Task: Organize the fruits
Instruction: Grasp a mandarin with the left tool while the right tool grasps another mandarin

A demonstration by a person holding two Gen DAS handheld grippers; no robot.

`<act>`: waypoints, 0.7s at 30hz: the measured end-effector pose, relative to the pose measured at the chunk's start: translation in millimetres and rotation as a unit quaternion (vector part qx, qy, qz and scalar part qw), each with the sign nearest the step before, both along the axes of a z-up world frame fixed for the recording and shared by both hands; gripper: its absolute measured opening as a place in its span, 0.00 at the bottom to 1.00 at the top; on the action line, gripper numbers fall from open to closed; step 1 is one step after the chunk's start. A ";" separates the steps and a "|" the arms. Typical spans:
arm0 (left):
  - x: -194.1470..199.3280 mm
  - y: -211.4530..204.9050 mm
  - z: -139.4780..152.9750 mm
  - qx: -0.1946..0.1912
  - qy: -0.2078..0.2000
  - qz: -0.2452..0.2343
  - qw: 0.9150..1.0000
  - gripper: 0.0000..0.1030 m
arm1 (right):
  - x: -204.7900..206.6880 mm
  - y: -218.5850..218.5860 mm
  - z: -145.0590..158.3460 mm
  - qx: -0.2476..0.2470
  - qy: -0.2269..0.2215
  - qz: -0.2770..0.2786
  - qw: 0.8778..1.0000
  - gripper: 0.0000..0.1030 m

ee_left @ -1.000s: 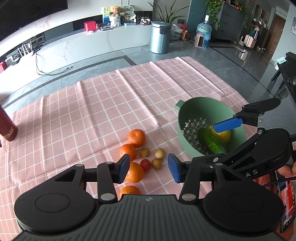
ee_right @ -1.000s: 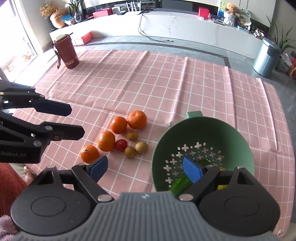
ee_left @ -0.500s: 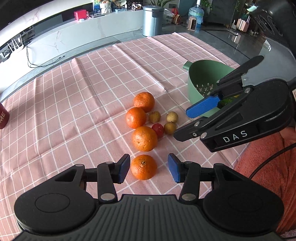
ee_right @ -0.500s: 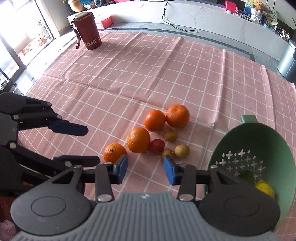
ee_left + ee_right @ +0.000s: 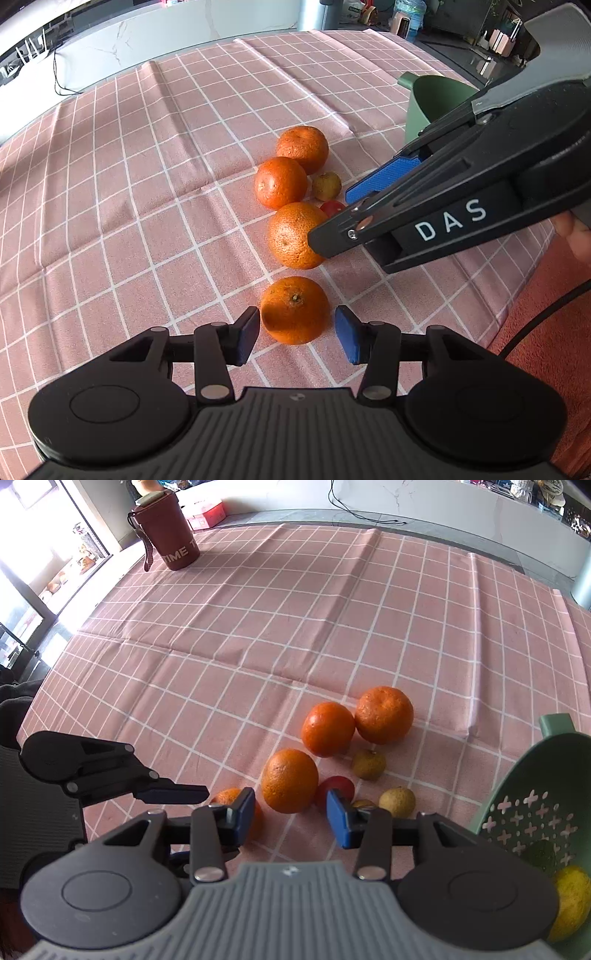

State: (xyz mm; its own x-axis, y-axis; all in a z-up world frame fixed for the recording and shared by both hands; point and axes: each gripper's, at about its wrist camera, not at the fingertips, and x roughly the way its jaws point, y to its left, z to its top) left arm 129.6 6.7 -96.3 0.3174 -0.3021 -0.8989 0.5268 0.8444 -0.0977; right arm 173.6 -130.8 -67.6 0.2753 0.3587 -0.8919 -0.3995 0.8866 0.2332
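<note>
The nearest orange point(image 5: 294, 309) lies on the checked cloth point(image 5: 147, 184) between the parted jaws of the left gripper point(image 5: 295, 334), untouched. At its 12 o'clock, the right gripper point(image 5: 290, 814), low and level, straddles the second orange point(image 5: 290, 780), jaws apart. The green colander point(image 5: 535, 812) sits at 2 o'clock.

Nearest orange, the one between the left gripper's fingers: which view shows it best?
Left wrist view. The nearest orange sits whole and unobstructed between the open left gripper pads. In the right wrist view, only a sliver of it shows, hidden behind the right gripper finger.
</note>
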 end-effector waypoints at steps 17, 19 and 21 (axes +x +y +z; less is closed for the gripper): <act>7.5 13.6 -6.2 0.005 0.026 0.013 1.000 0.47 | 17.0 25.2 -17.5 -0.036 -0.013 0.044 0.998 0.38; 8.1 16.5 -5.8 0.012 0.031 0.012 0.999 0.47 | 17.0 30.6 -18.0 -0.050 -0.022 0.056 0.997 0.38; 8.1 17.7 -6.7 0.019 0.033 0.014 0.999 0.47 | 16.6 36.1 -18.2 -0.064 -0.030 0.068 0.995 0.38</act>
State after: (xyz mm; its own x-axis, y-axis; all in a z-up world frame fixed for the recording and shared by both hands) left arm 137.7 24.4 -103.1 0.2651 -0.2599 -0.9285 0.4972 0.8619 -0.0993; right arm 190.2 -94.7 -85.8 0.2866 0.2803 -0.9161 -0.5282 0.8440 0.0930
